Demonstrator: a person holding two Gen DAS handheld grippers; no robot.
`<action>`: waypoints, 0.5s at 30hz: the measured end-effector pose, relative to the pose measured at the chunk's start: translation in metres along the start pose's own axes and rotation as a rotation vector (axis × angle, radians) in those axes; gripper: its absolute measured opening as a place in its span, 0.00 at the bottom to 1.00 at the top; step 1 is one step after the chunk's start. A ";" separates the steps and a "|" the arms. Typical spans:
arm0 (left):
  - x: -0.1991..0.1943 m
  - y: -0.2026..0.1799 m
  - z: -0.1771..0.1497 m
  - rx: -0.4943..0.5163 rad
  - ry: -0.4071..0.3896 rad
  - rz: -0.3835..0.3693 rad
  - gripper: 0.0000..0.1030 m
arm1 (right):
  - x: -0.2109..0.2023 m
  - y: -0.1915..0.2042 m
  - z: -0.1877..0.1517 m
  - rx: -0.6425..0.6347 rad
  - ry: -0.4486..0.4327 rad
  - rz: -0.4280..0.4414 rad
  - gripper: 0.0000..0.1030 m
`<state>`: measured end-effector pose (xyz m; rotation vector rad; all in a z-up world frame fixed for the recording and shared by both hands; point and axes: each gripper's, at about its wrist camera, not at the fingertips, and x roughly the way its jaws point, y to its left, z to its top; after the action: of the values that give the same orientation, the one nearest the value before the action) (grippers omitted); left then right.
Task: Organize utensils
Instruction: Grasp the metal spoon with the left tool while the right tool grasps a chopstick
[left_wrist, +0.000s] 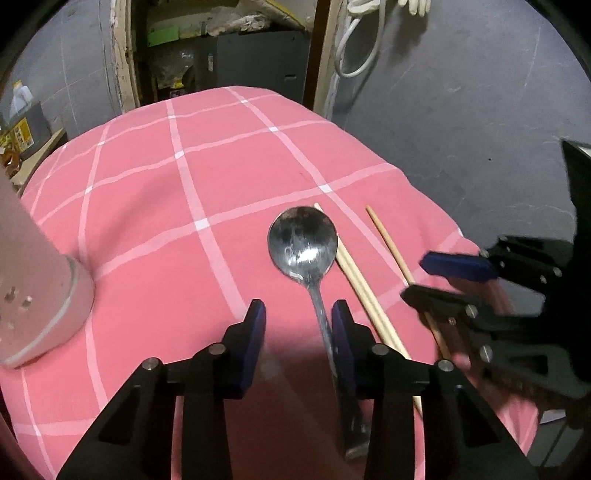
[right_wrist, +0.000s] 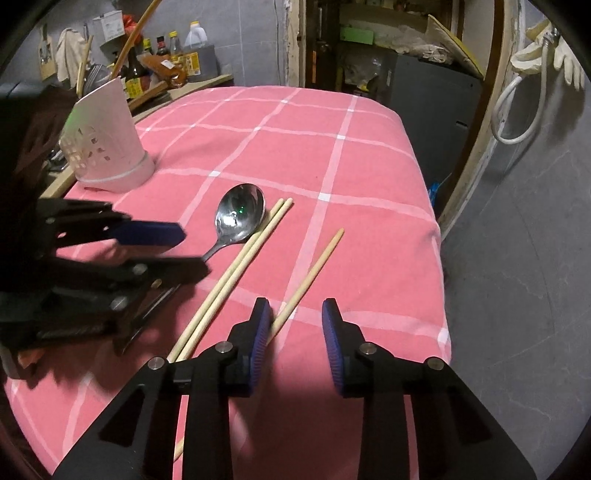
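A metal spoon lies on the pink checked tablecloth. My left gripper is open, low over the spoon's handle, which runs along the inside of its right finger. A pair of wooden chopsticks lies just right of the spoon, and a single chopstick lies further right. My right gripper is open over the single chopstick, which passes by its left finger. The spoon and the pair show in the right wrist view. A white perforated utensil holder stands at the far left.
Bottles and kitchen clutter sit on a shelf behind the holder. The table's right edge drops to a grey floor. A doorway with stored items is behind the table. The holder also looms at the left.
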<state>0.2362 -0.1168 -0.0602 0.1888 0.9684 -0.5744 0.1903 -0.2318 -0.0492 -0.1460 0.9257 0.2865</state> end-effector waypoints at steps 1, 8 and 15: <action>0.003 -0.001 0.004 -0.003 0.008 0.005 0.30 | 0.000 -0.001 -0.001 0.008 -0.002 0.006 0.26; 0.014 -0.007 0.017 0.010 0.011 0.037 0.31 | -0.001 -0.004 -0.001 0.043 -0.016 0.014 0.25; 0.019 -0.007 0.023 -0.003 -0.007 0.030 0.40 | 0.010 -0.007 0.006 0.073 -0.016 0.001 0.25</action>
<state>0.2567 -0.1391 -0.0621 0.1980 0.9579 -0.5458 0.2020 -0.2351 -0.0535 -0.0762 0.9186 0.2541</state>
